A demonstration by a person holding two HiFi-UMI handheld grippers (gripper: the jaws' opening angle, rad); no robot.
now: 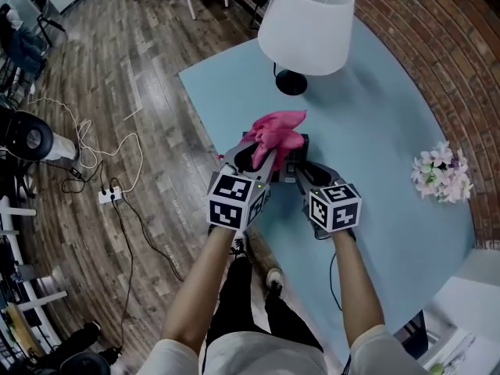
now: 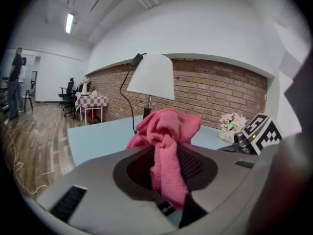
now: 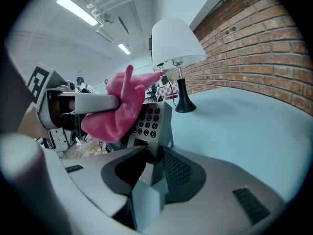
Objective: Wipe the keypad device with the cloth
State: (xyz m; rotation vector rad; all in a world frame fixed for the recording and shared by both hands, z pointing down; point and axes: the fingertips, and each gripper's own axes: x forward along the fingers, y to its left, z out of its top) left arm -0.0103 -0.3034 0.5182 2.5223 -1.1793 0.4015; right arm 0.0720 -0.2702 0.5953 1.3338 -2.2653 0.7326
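**Entry: Two Tools, Cloth and Keypad Device at the Desk Edge**

**Between the jaws, left.** Left tool (image 2: 168,180): jaws closed narrow on the cloth (image 2: 168,141). Count: 1, pink. Most of it bunches out past the jaw tips.
- Handling, as judged: soft, light and limp. It will not slip but folds on itself, so it is best taken in a wad, as here, with a pad of fabric left free ahead of the tips to do the wiping.

**Between the jaws, right.** Right tool (image 3: 154,163): jaws partly apart and clamped on the lower edge of the keypad device (image 3: 152,119). Count: 1, grey casing with rows of round dark keys.
- The device stands tilted up just ahead of the tips, key face turned toward the left tool.
- Whether its base rests on the desk (image 1: 375,116) cannot be told.
- Handling, as judged: stiff, smooth-sided and probably light. It is liable to pivot under sideways wiping pressure, so hold it low, on the casing edge and clear of the keys.

**Just beyond the right tool's tips.** The cloth hangs over the device's upper keys, either touching or just off them.

**On the tools.** Marker cubes, count: 2, one on each.

**Far ahead of both tools.** Lamp (image 1: 306,22), count: 1, white shade on a dark base.

**Well off to the right tool's outer side.** Flowers (image 1: 441,172), count: 1 bunch, pale.
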